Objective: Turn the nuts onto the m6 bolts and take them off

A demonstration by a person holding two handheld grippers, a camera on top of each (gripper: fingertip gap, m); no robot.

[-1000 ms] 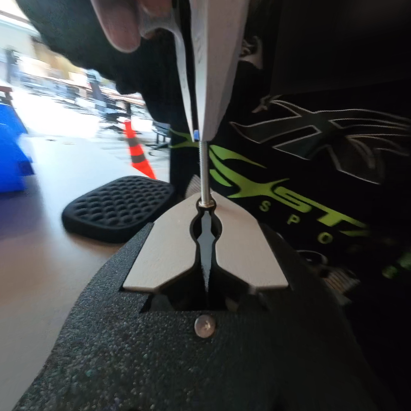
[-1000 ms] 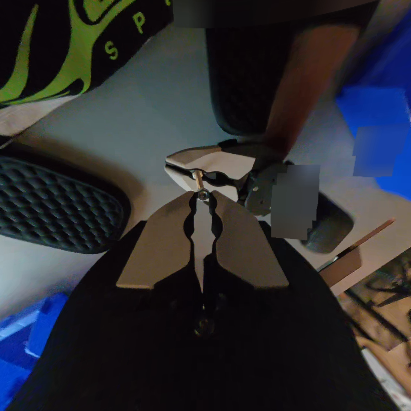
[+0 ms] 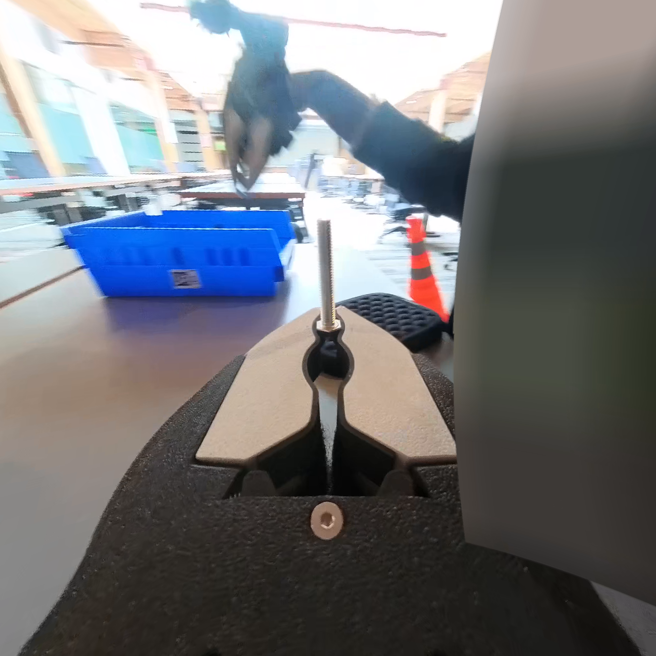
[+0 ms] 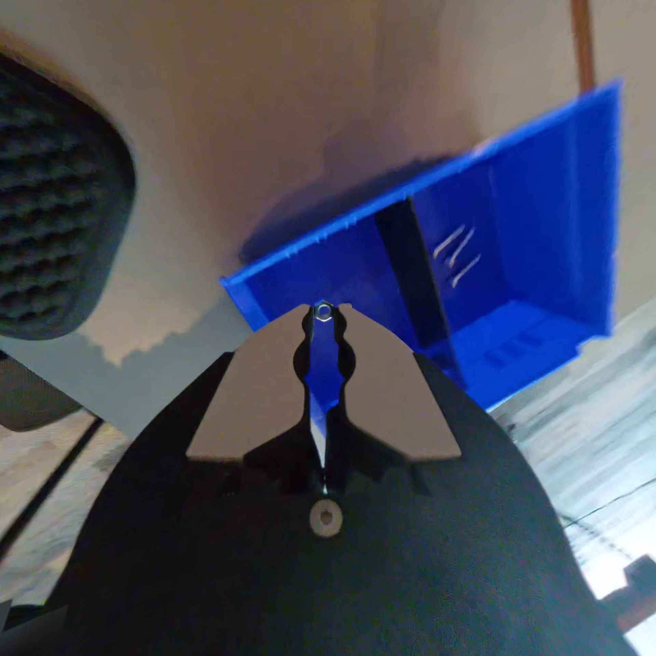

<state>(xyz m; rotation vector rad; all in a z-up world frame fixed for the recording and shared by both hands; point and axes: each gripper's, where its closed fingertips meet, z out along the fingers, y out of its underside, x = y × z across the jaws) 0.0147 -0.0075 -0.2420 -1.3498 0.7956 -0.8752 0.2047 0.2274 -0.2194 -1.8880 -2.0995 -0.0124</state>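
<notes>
1. The left gripper (image 3: 328, 324) is clenched on the hexagonal head of a silver threaded steel bolt (image 3: 324, 269), whose bare shank stands upright above the brown table (image 3: 106, 372).
2. The right gripper (image 4: 323, 312) pinches a small silver hex nut (image 4: 323, 311) at its fingertips, above the left compartment of the blue plastic divided bin (image 4: 461, 284) near the table's far edge; more bolts lie in the other compartment.
3. Judging by this, the nut is off and the removal step is ending.
4. Next, the right gripper should lower over that compartment and release, while the left keeps the bolt steady.
</notes>
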